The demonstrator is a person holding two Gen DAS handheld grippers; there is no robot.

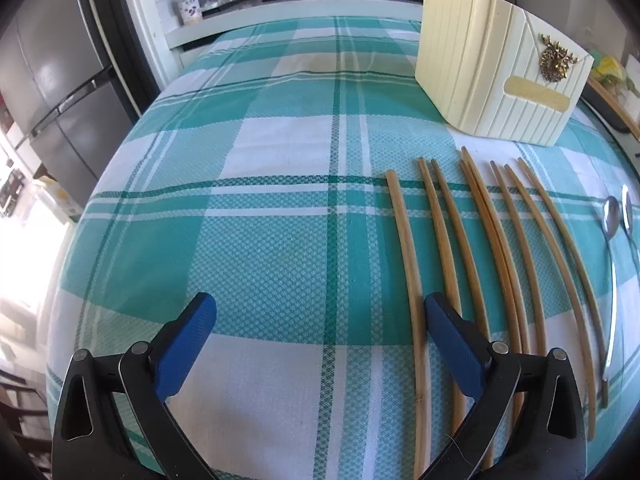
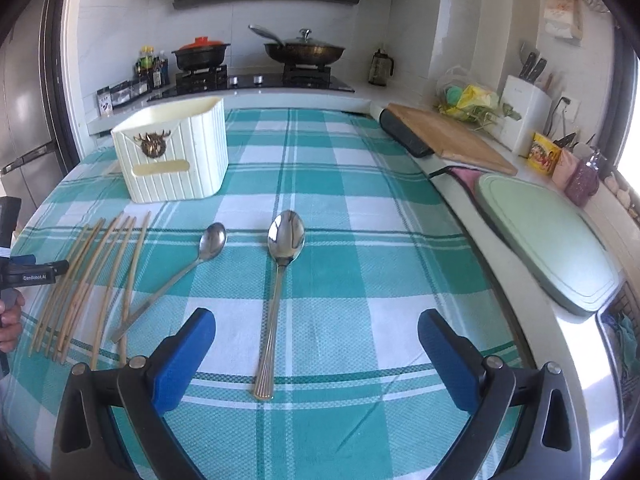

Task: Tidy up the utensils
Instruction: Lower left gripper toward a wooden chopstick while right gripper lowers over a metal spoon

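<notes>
Chopsticks (image 1: 492,256), wooden and loose, lie side by side on the green-and-white checked tablecloth (image 1: 280,220), fanned out just in front of the cream ribbed utensil holder (image 1: 496,72). Eight sticks can be counted in the left wrist view; two near the middle of the row touch along their length, the others lie slightly apart. None is inside the holder. The holder stands upright on the cloth with a brass stag emblem (image 1: 557,58) on its front face; its interior is not visible from either camera.

Two metal spoons lie flat on the cloth, bowls pointing toward the holder's end of the table. The smaller spoon (image 2: 188,272) lies just beside the chopsticks, on the side away from the left gripper, angled so that its handle end reaches the outermost stick; whether they touch cannot be told. The larger spoon (image 2: 280,280) lies farther from the holder than the smaller one, straight, apart from all other items.

Left gripper (image 1: 320,344): jaws spread wide, holding nothing, positioned low over the cloth with its right finger (image 1: 456,352) above the near ends of the chopsticks farthest from the spoons.

Right gripper (image 2: 316,360): jaws likewise spread wide and empty, straddling the handle of the larger spoon without contact visible.

A hand (image 2: 10,320) grips the left unit's handle at the edge of the right wrist view.
</notes>
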